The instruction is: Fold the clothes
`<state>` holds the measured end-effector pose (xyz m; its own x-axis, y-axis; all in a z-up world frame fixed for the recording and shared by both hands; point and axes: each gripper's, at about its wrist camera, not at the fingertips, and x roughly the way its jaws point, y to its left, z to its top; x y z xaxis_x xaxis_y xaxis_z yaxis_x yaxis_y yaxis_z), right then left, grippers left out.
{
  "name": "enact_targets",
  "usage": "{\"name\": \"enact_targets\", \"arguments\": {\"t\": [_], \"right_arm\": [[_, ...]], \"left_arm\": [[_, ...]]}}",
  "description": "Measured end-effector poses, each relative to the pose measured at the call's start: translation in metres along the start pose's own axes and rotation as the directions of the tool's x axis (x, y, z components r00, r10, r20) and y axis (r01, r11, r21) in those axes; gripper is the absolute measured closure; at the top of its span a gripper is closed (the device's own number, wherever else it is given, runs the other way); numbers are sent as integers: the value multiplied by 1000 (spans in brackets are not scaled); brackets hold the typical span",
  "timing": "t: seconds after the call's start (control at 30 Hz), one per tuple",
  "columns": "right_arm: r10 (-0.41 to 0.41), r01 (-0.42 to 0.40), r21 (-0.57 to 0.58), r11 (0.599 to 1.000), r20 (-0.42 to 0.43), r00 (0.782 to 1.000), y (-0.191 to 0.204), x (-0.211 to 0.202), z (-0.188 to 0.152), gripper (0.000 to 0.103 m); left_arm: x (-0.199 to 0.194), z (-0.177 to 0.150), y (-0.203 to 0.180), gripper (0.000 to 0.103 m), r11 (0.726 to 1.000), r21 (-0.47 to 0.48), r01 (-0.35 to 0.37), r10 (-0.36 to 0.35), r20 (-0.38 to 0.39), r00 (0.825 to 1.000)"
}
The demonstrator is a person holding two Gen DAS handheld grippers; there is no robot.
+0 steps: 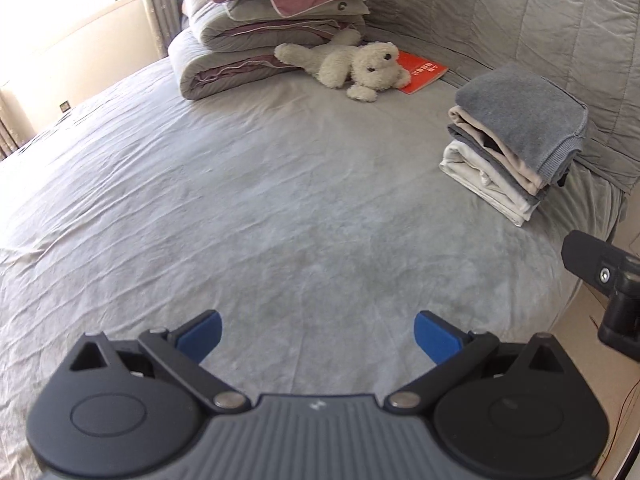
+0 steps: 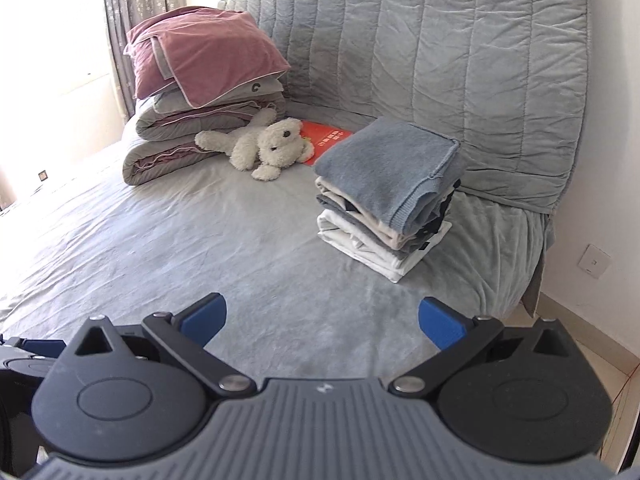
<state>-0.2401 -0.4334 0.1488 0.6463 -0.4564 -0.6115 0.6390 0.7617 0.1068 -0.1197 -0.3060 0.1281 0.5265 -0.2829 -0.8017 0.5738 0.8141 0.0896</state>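
Hovering over the near part of the bed (image 1: 240,208), the left gripper (image 1: 318,334) has its blue-padded fingers (image 1: 200,334) spread wide, with nothing between them. Right gripper (image 2: 322,320) likewise: fingers (image 2: 442,322) wide apart and empty, above the bed's near right part. Part of the right gripper's black body shows at the right edge of the left wrist view, off the bed's side.

Stack of folded clothes (image 2: 390,196) sits on the grey bedsheet toward the right side of the bed, close to the quilted headboard (image 2: 440,60). Top layer is a grey-blue knit; under it beige, grey and white layers, with a bit of dark fabric showing at the right end. Stack leans slightly but is in one pile, well apart from both grippers.

Further back, a white plush toy (image 2: 264,146) lies on its side, touching a red booklet (image 2: 326,138) behind it. To the left of the toy, folded grey quilts (image 2: 168,148) are piled with a mauve pillow (image 2: 204,54) on top. Curtain (image 2: 140,4) and bright window beyond. Wall socket (image 2: 594,260) low on the white wall at right.

Sheet is wrinkled, otherwise bare in front of the grippers.
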Motion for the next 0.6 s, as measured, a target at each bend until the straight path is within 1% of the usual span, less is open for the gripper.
{"name": "enact_targets", "arguments": {"t": [0.3,0.43,0.6], "right_arm": [[97,-99,-54,994,-29,995,54,2,-23,0],[128,-131,-74,989,-53,990,77,8,-32,0],[167,-175,-105,979,-81,983,108,16,-43,0]], "left_arm": [[-3,-30,65,1,990,-112,-81,81,-5,997],[-1,-44,94,1,981,-157,-110,108,-23,994],[4,-61,130,1,963,-216,-161,156,-42,987]]}}
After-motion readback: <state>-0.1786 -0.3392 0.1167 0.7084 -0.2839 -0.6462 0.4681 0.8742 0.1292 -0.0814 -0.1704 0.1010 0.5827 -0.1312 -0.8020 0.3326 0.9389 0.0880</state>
